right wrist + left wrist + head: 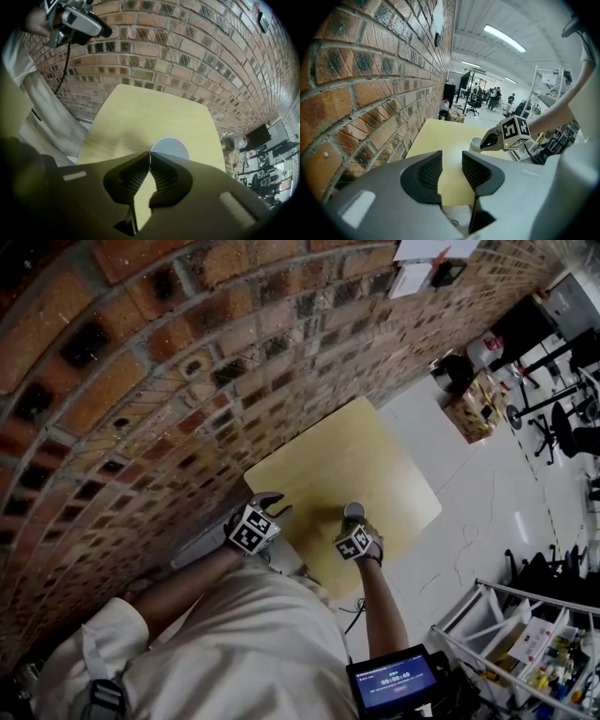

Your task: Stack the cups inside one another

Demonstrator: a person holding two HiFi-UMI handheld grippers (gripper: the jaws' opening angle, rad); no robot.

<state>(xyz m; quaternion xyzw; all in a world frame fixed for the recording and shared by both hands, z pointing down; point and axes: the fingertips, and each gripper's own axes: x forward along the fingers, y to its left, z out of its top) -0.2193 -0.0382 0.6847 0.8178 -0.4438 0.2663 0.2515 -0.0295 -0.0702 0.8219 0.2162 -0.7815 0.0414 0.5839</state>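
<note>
- Right gripper (150,160) clenching on near rim of cup (170,147), pinching thin wall between pads.
- Gripper pointing steeply down; judged: rim pinch is keeping cup upright with mouth clear for nesting.
- Cup sitting on or just above table (375,456), near person's edge; contact not resolvable.
- Left gripper (451,164) standing released, jaws apart, nothing between, hovering beside brick wall (141,381); likely standing by to steady the cup.
- Cup interior showing plain grey; nested cup inside not distinguishable.
- No second loose cup showing on table.

Pale wooden table (347,465) against brick wall (141,381), glossy white floor (483,484)
</note>
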